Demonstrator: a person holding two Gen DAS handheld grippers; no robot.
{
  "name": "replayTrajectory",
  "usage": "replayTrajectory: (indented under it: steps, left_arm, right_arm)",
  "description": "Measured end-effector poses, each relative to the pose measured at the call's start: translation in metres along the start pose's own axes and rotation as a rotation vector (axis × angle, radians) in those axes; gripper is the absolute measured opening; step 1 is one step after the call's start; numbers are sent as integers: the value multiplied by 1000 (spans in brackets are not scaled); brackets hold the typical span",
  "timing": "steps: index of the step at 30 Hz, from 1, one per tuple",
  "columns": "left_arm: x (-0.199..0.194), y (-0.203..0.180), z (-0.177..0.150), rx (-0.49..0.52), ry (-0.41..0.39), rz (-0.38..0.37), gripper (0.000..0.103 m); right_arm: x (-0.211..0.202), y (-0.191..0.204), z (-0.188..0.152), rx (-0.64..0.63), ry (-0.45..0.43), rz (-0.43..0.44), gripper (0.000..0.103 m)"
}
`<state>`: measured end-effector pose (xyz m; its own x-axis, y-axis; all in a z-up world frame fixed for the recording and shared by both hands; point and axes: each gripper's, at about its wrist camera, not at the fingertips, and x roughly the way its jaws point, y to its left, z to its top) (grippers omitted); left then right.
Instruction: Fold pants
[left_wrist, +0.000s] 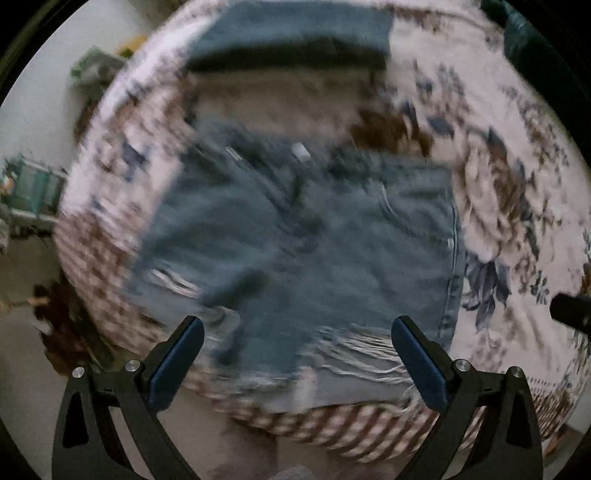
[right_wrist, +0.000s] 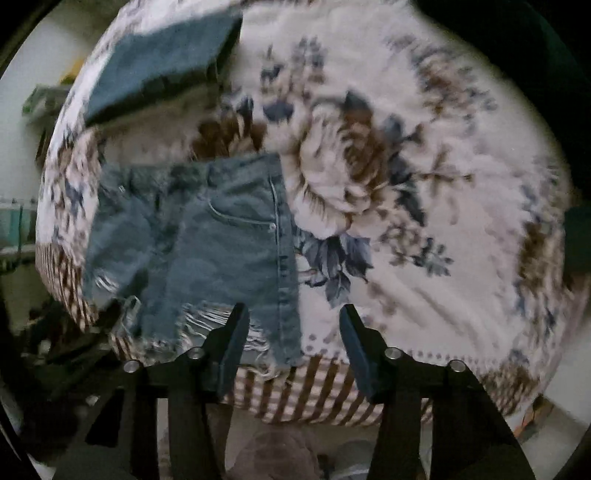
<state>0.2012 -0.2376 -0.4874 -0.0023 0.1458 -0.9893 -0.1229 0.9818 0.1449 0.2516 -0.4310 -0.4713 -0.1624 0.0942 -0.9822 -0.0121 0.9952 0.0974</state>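
Both grippers hang over the near edge of a bed, each with its jaws spread wide and nothing between them. Under the left gripper (left_wrist: 297, 330) lie the denim shorts (left_wrist: 295, 236), spread flat on the floral bedspread (left_wrist: 517, 147), waistband toward the far side and frayed hems toward the camera, reaching the bed's edge. White threads trail from the torn hem (left_wrist: 365, 354) on the shorts' right leg. From the right wrist view, the right gripper (right_wrist: 293, 317) sits just to the right of the shorts (right_wrist: 207, 251), its left finger (right_wrist: 232, 347) over the frayed hem and its right finger over bare bedspread (right_wrist: 443, 221). Farther back on the bed lies a second piece of folded denim (left_wrist: 291, 33), apart from the shorts. Both views are blurred
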Motion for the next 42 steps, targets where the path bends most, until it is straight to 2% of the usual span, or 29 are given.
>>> replayTrajectory:
  steps: [3, 5, 8, 13, 15, 18, 20, 21, 23, 25, 27, 28, 29, 32, 35, 37, 42]
  left_arm:
    - [42, -34, -23, -23, 56, 17, 103]
    - [56, -58, -44, -15, 46, 79, 103]
    - [69, -89, -70, 10, 15, 129, 103]
    - [93, -135, -101, 116, 10, 114, 100]
    - [103, -149, -106, 158, 17, 115, 93]
    - [112, -157, -102, 165, 13, 85, 73]
    - [111, -156, -98, 149, 0, 44, 43]
    - [108, -154, -95, 143, -10, 21, 36]
    - [104, -151, -90, 131, -20, 1, 15]
    - [101, -145, -83, 115, -27, -22, 7]
    - [98, -135, -76, 91, -24, -56, 6]
    - [97, -129, -74, 88, -28, -64, 6]
    - [94, -121, -73, 87, -32, -73, 5]
    - [78, -102, -71, 84, -68, -80, 5]
    - [58, -90, -70, 73, -99, -87, 5]
    - [43, -76, -66, 57, -127, -88, 5]
    - [20, -42, -52, 5, -170, -83, 5]
  right_arm:
    - [37, -8, 17, -54, 57, 27, 53]
    - [58, -10, 27, -97, 83, 51, 57]
    - [84, -7, 44, -166, 109, 56, 63]
    - [123, 3, 81, -234, 137, 80, 63]
    - [133, 9, 93, -250, 142, 85, 63]
    - [145, 20, 109, -255, 149, 114, 63]
    - [154, 25, 118, -256, 169, 107, 65]
    - [159, 26, 122, -247, 183, 108, 65]
    - [167, 26, 127, -234, 200, 109, 67]
    - [165, 25, 128, -243, 189, 114, 65]
    - [156, 24, 126, -256, 151, 130, 47]
    - [152, 24, 125, -261, 141, 149, 23]
    - [150, 26, 124, -259, 134, 155, 19]
    - [136, 26, 118, -267, 87, 166, 17]
    - [123, 16, 115, -216, 61, 235, 17]
    - [114, 5, 110, -165, 44, 308, 17]
    - [94, -33, 107, 15, -15, 553, 17]
